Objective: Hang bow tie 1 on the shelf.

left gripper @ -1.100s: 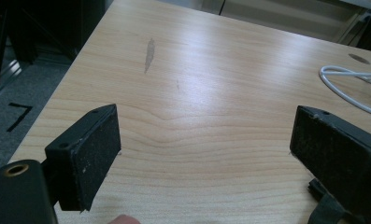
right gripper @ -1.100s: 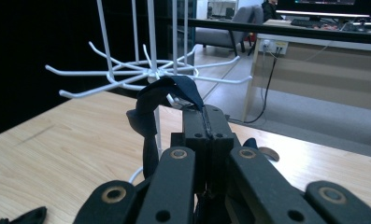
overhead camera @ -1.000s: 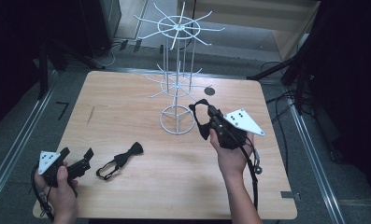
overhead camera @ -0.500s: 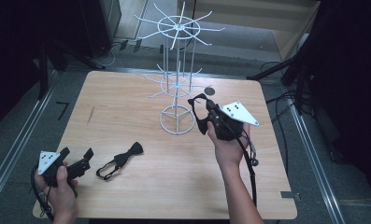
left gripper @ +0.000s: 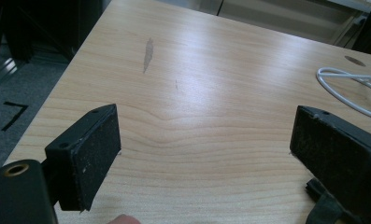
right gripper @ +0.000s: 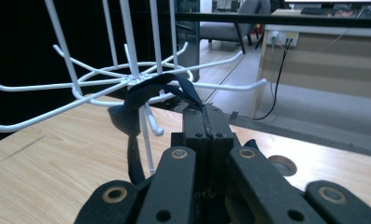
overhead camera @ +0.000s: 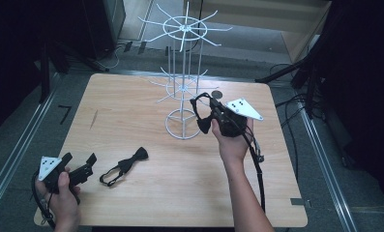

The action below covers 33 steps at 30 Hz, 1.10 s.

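Pinching the strap of a dark bow tie, the right gripper has its two black jaws pressed together on the band, as the right gripper view shows, with the loop rising from between the pads. Item held: dark navy fabric bow tie with a thin neck strap; the bow hangs below the jaws in the high view, just beside the wire stand. Strap loop: draped across one white arm of the lower tier, with a ball-tipped hook standing just beneath it. Bearer: the person's right hand, reaching in from the table's near edge, a grey three-cornered plate on top of the tool and a black cable trailing back along the forearm.

Stand: white wire rotating display rack, two tiers of radiating hooks on a round ring base, placed toward the table's far middle.

Left gripper: jaws spread wide, nothing between them, resting low over the near left corner, held by the left hand.

Second black bow tie: flat on the tabletop, just beside the left gripper's tips, strap looped toward it.

Surface: light wooden rectangular table, with a small dark round hole beyond the rack.
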Each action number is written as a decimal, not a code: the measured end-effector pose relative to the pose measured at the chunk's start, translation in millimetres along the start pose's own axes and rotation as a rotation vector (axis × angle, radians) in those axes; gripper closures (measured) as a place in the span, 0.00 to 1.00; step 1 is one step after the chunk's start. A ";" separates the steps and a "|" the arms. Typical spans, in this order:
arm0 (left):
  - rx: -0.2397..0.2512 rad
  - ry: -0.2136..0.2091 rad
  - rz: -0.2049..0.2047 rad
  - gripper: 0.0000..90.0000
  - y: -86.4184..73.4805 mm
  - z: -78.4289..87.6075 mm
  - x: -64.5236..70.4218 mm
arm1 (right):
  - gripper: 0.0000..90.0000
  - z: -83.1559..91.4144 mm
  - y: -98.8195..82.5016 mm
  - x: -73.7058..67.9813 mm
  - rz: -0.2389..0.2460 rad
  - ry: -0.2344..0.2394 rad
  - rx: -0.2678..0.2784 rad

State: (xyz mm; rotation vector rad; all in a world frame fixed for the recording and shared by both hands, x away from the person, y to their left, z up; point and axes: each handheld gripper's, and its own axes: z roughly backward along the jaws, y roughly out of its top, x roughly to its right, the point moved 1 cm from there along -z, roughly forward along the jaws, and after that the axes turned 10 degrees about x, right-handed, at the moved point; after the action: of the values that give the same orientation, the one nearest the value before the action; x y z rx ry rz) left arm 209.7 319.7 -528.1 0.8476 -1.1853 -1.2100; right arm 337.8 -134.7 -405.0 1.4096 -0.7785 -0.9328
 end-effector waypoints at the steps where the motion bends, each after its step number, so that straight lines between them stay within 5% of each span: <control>1: 0.001 -0.001 0.001 0.11 0.0 -0.1 -0.1 | 1.00 -1.5 -1.6 0.6 -0.011 -0.001 -0.005; 24: 0.007 -0.002 0.007 0.11 0.0 -0.5 -0.4 | 0.99 -24.4 -34.5 -3.6 -0.089 0.010 -0.080; 33: 0.006 -0.002 0.007 0.11 0.0 -0.6 -0.5 | 0.77 -11.9 -41.4 -2.7 -0.068 -0.015 -0.095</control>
State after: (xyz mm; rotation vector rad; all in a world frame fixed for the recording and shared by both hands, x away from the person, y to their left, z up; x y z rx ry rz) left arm 210.3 320.1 -528.3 0.8461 -1.1933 -1.2030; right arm 344.1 -124.4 -446.3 1.3547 -0.6924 -1.0211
